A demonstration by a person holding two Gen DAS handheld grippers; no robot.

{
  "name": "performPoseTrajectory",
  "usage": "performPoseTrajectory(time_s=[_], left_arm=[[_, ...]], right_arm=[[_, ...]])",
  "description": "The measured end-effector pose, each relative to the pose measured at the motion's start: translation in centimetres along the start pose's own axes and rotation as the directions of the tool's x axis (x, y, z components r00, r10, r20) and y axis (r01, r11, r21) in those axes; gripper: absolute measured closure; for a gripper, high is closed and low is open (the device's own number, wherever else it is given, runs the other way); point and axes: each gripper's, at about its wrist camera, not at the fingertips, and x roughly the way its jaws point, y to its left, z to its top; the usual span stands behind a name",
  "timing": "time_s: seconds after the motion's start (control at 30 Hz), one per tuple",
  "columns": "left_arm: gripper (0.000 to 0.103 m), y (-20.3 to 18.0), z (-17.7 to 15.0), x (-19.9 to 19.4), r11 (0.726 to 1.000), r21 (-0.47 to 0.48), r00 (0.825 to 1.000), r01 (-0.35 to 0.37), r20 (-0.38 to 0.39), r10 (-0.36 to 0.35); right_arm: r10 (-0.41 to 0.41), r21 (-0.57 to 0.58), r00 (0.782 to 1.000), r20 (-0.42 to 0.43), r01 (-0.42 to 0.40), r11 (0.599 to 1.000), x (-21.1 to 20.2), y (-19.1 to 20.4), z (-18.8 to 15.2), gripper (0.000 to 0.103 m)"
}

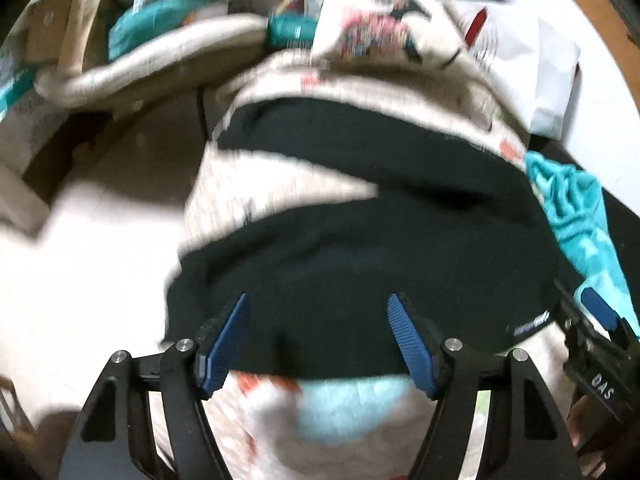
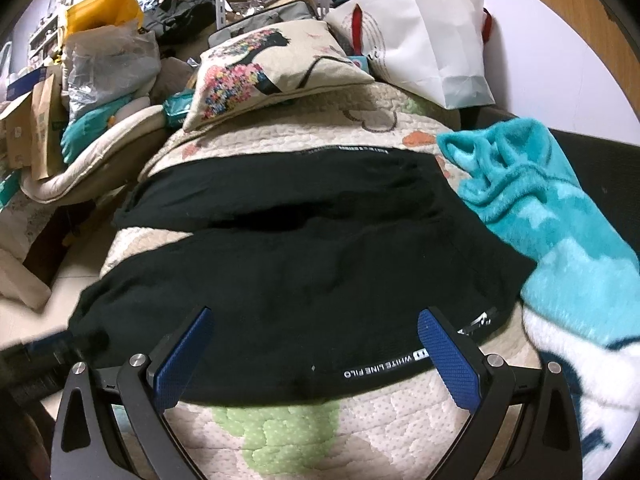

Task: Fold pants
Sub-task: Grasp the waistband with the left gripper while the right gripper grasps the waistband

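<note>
Black pants (image 2: 304, 264) lie spread across a cream quilted bed cover (image 2: 280, 136), the two legs side by side with a strip of quilt between them at the left. The near hem carries white lettering. My right gripper (image 2: 314, 318) is open and empty, its blue pads just above the near edge of the pants. In the blurred left wrist view the pants (image 1: 360, 248) fill the middle, and my left gripper (image 1: 318, 302) is open and empty over their near edge. The right gripper (image 1: 596, 312) shows at the far right there.
A turquoise fleece blanket (image 2: 548, 200) lies right of the pants, touching their edge. A flowered cushion (image 2: 264, 72) and a white paper bag (image 2: 432, 40) sit at the bed's far end. Bags and boxes (image 2: 100, 64) pile at the left, with pale floor (image 1: 80, 240) below.
</note>
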Motion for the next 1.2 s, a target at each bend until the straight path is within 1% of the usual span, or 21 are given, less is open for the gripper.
performPoseTrajectory(time_s=[0.07, 0.1, 0.13, 0.2, 0.3, 0.33, 0.37, 0.47, 0.53, 0.6, 0.67, 0.83, 0.93, 1.07, 1.17, 1.2], left_arm=[[0.031, 0.4, 2.0, -0.5, 0.999, 0.038, 0.999, -0.020, 0.029, 0.019], [0.030, 0.6, 3.1, -0.5, 0.998, 0.058, 0.999, -0.024, 0.038, 0.022], [0.030, 1.1, 4.3, -0.2, 0.997, 0.074, 0.999, -0.025, 0.038, 0.023], [0.030, 2.1, 6.4, 0.7, 0.997, 0.075, 1.000, -0.025, 0.021, 0.023], [0.030, 3.8, 9.7, 2.5, 0.998, 0.055, 1.000, 0.014, 0.002, -0.014], [0.030, 4.6, 11.0, 3.5, 0.999, 0.044, 1.000, 0.031, -0.002, -0.031], [0.030, 4.9, 11.4, 4.1, 0.998, 0.040, 0.999, 0.040, -0.005, -0.040], [0.030, 5.9, 14.5, 7.2, 0.998, 0.044, 0.998, 0.055, -0.017, -0.054], [0.030, 6.5, 16.2, 9.8, 0.997, 0.057, 0.998, 0.050, -0.040, -0.048], [0.030, 6.9, 17.8, 12.4, 0.996, 0.061, 0.996, 0.066, -0.066, -0.062], [0.030, 7.2, 19.4, 14.8, 0.996, 0.062, 0.995, 0.071, -0.077, -0.066], [0.030, 7.5, 22.6, 19.2, 0.994, 0.074, 0.995, 0.080, -0.064, -0.075], [0.030, 7.3, 24.1, 22.4, 0.989, 0.119, 0.993, 0.090, -0.090, -0.080], [0.030, 7.1, 25.3, 24.8, 0.981, 0.179, 0.994, 0.080, -0.085, -0.065], [0.029, 6.4, 25.4, 26.2, 0.962, 0.245, 0.989, 0.123, -0.110, -0.099], [0.029, 6.2, 25.3, 26.2, 0.954, 0.269, 0.989, 0.130, -0.100, -0.106]], right_arm=[[0.023, -0.007, 1.000, -0.007, -0.023, 1.000, -0.6, 0.0, 1.3, 0.000], [0.045, -0.006, 0.999, -0.020, -0.045, 0.999, -0.8, -0.1, 2.1, 0.000], [0.088, -0.002, 0.995, -0.046, -0.088, 0.996, -0.8, -0.3, 3.4, 0.000], [0.135, 0.000, 0.988, -0.080, -0.136, 0.991, -0.5, -0.6, 5.5, 0.000], [0.170, -0.048, 0.979, -0.114, -0.176, 0.983, 0.7, -0.9, 8.9, 0.000], [0.180, -0.069, 0.975, -0.128, -0.190, 0.979, 1.5, -1.1, 10.2, 0.000], [0.188, -0.085, 0.972, -0.138, -0.201, 0.976, 2.6, -1.5, 11.4, 0.000], [0.163, -0.127, 0.974, -0.155, -0.184, 0.975, 6.2, -2.4, 14.1, 0.000], [0.161, -0.121, 0.966, -0.201, -0.188, 0.975, 9.7, -3.5, 15.9, 0.000], [0.159, -0.095, 0.959, -0.235, -0.185, 0.978, 13.3, -4.6, 17.3, 0.001], [0.171, -0.083, 0.948, -0.268, -0.199, 0.976, 16.3, -5.0, 18.3, 0.003], [0.170, -0.119, 0.937, -0.305, -0.214, 0.970, 22.5, -4.9, 20.2, 0.008], [0.172, -0.133, 0.929, -0.328, -0.225, 0.965, 25.5, -4.8, 21.1, 0.008], [0.162, -0.163, 0.919, -0.360, -0.234, 0.958, 28.7, -4.7, 21.6, 0.009], [0.192, -0.171, 0.900, -0.390, -0.276, 0.946, 30.3, -4.4, 21.8, 0.009], [0.197, -0.174, 0.895, -0.400, -0.285, 0.942, 30.7, -4.3, 21.7, 0.009]])
